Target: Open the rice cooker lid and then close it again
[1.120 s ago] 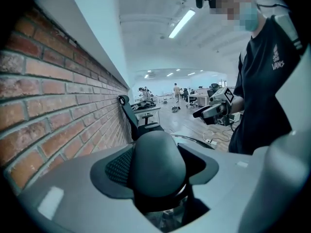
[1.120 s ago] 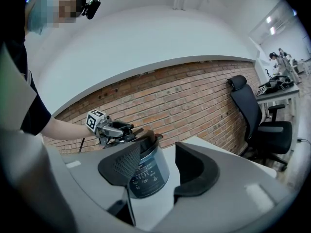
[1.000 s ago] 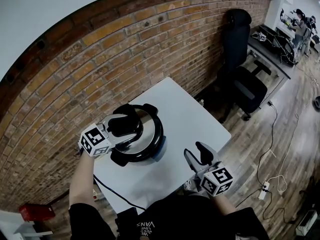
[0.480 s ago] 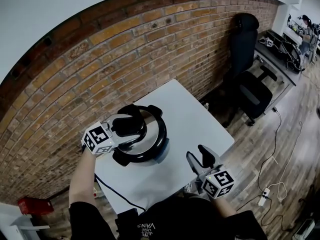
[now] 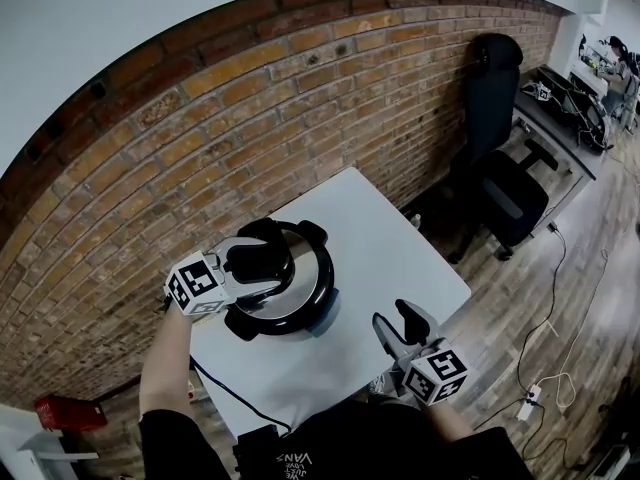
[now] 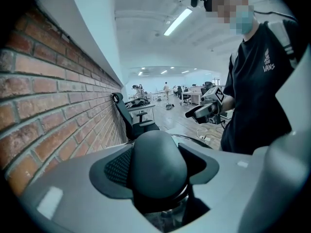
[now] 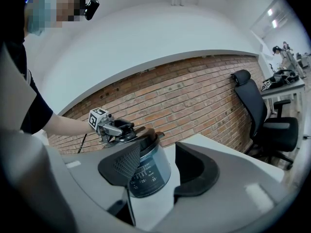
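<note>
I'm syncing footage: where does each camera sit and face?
Head view: head-mounted, steeply down at rice cooker, table; left forearm shows.
Left gripper view: on left hand-held gripper, jaws around lid knob, facing person's torso.
Right gripper view: on right hand-held gripper, facing rice cooker, brick wall.
Shared: gripper views show each other's gripper.
</note>
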